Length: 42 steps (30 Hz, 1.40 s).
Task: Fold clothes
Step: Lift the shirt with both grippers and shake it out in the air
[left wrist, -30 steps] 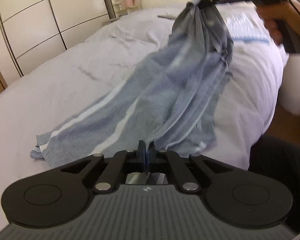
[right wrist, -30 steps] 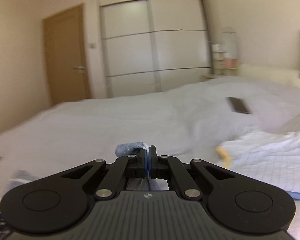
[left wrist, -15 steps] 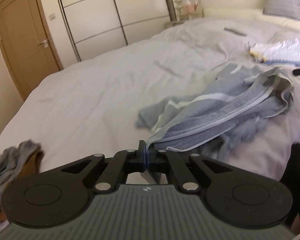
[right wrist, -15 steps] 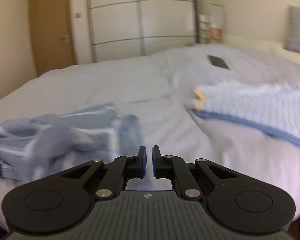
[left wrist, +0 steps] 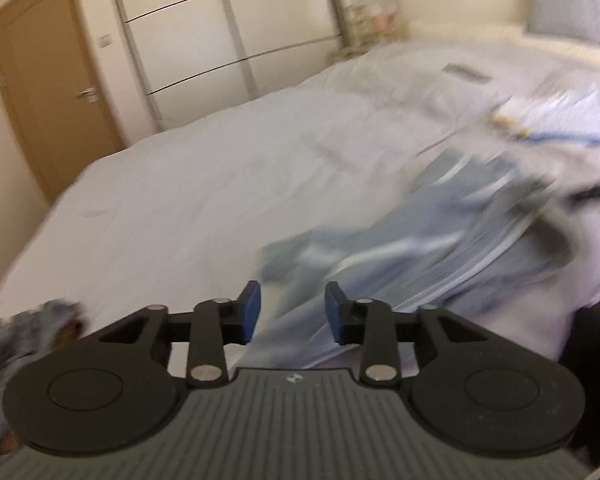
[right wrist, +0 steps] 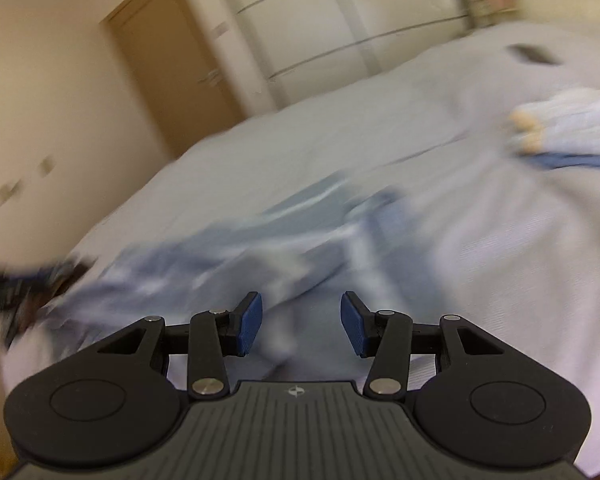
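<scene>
The left gripper (left wrist: 292,312) is spread wide and grips nothing; the blue-grey garment (left wrist: 440,236) lies crumpled on the bed (left wrist: 188,184) just ahead of it and off to its right. The right gripper (right wrist: 301,328) also gapes empty, the garment (right wrist: 236,248) lying ahead and to its left, blurred, with cloth showing between its pads (right wrist: 249,324).

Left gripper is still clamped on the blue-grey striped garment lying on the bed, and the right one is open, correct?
Not quite. The left gripper is open: the left wrist view shows its blue pads apart with nothing pinched between them. The rest holds: the blue-grey striped garment lies on the bed, and the right gripper is open too.
</scene>
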Tool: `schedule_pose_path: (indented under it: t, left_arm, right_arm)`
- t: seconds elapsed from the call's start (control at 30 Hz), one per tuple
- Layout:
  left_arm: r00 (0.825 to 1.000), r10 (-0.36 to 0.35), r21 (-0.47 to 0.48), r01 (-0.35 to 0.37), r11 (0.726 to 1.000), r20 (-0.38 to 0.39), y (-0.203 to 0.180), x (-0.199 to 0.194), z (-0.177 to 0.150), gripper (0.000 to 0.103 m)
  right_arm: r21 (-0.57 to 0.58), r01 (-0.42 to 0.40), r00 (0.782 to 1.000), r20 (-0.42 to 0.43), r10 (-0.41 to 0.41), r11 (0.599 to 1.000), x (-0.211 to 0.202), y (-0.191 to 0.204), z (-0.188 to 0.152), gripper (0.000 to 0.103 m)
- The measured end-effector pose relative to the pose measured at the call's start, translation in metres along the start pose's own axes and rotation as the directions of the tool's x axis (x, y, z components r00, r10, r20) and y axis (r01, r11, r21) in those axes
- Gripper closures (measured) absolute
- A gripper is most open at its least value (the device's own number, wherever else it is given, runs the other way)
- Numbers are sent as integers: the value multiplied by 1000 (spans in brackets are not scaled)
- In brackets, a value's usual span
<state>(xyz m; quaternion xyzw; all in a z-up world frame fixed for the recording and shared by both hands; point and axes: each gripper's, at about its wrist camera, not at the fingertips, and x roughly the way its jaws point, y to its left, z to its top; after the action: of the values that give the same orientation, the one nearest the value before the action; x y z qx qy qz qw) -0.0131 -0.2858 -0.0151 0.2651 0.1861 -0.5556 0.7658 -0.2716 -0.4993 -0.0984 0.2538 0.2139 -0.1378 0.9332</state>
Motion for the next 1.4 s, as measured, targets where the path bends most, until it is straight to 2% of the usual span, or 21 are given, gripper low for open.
schedule_pose_path:
  t: [0.1, 0.17, 0.27, 0.37, 0.4, 0.43, 0.47, 0.5, 0.53, 0.6, 0.67, 0.77, 0.83, 0.87, 0.9, 0.97, 1.0, 1.03, 1.1, 1.23, 1.4]
  left_arm:
    - [994, -106, 19, 105, 994, 39, -23, 8, 18, 53]
    - [982, -176, 34, 174, 984, 65, -38, 14, 29, 45]
    - [956, -277, 65, 272, 960, 94, -63, 25, 47, 36]
    - [944, -329, 131, 322, 938, 35, -95, 62, 53, 36]
    - [940, -340, 147, 335, 931, 9, -103, 75, 54, 38]
    - [939, -342, 156, 342, 927, -26, -110, 89, 54, 43]
    - [938, -343, 161, 348, 924, -58, -114, 102, 54, 82]
    - [936, -342, 153, 350, 924, -78, -115, 111, 55, 99]
    - [942, -327, 136, 334, 933, -71, -107, 111, 58, 102]
    - [970, -242, 98, 240, 966, 16, -72, 87, 71, 102]
    - [984, -151, 51, 146, 988, 99, -37, 64, 84, 102]
    - [979, -4, -27, 10, 1000, 204, 15, 30, 101, 102]
    - [973, 90, -51, -81, 995, 210, 47, 14, 100, 102]
    - [967, 137, -63, -127, 990, 213, 63, 6, 100, 102]
    - [959, 184, -75, -172, 982, 214, 79, -2, 100, 102]
    - [940, 267, -96, -252, 963, 213, 108, -16, 98, 102]
    - [939, 279, -97, -264, 960, 202, 115, -16, 93, 102]
    - [938, 290, -97, -276, 956, 190, 121, -17, 88, 102]
    - [934, 307, -89, -295, 951, 183, 128, -18, 81, 102]
    - [911, 333, -24, -337, 941, 243, 126, -33, 92, 102]
    - [830, 376, -6, -410, 912, 413, 120, -95, 128, 102]
  right_arm:
    - [-91, -147, 988, -64, 142, 985, 7, 27, -10, 55]
    - [-162, -144, 987, -92, 131, 976, 1, 38, -18, 55]
    - [-166, 13, 999, -40, -20, 986, -20, 27, -24, 55]
    - [-97, 165, 986, 26, -163, 981, -43, 4, -25, 50]
    - [-61, 213, 976, 48, -210, 975, -50, -6, -25, 44]
    - [-21, 228, 972, 62, -226, 973, -55, -14, -23, 38]
    - [19, 241, 967, 76, -242, 970, -60, -23, -20, 36]
    - [60, 254, 962, 89, -258, 965, -64, -31, -18, 32]
    - [91, 246, 962, 98, -255, 965, -65, -38, -14, 30]
    - [133, 218, 967, 100, -232, 967, -67, -48, -9, 28]
    - [147, 192, 975, 85, -206, 970, -54, -49, -6, 26]
    - [150, 164, 983, 57, -174, 975, -32, -46, -7, 26]
    - [134, 173, 983, 36, -180, 976, -15, -40, -3, 26]
    - [130, 183, 981, 33, -189, 974, -9, -39, -3, 27]
    - [125, 202, 978, 32, -207, 971, -5, -36, -3, 32]
    - [98, 282, 958, 16, -285, 954, 6, -34, 1, 57]
    - [82, 317, 948, 10, -318, 945, 9, -32, 3, 82]
    - [68, 324, 945, 13, -325, 944, 7, -31, 6, 94]
    - [19, 346, 937, 45, -346, 938, -1, -25, 17, 102]
    - [-126, 420, 899, 190, -394, 899, -33, -1, 55, 103]
    - [-231, 533, 800, 451, -396, 814, -98, 51, 103, 103]
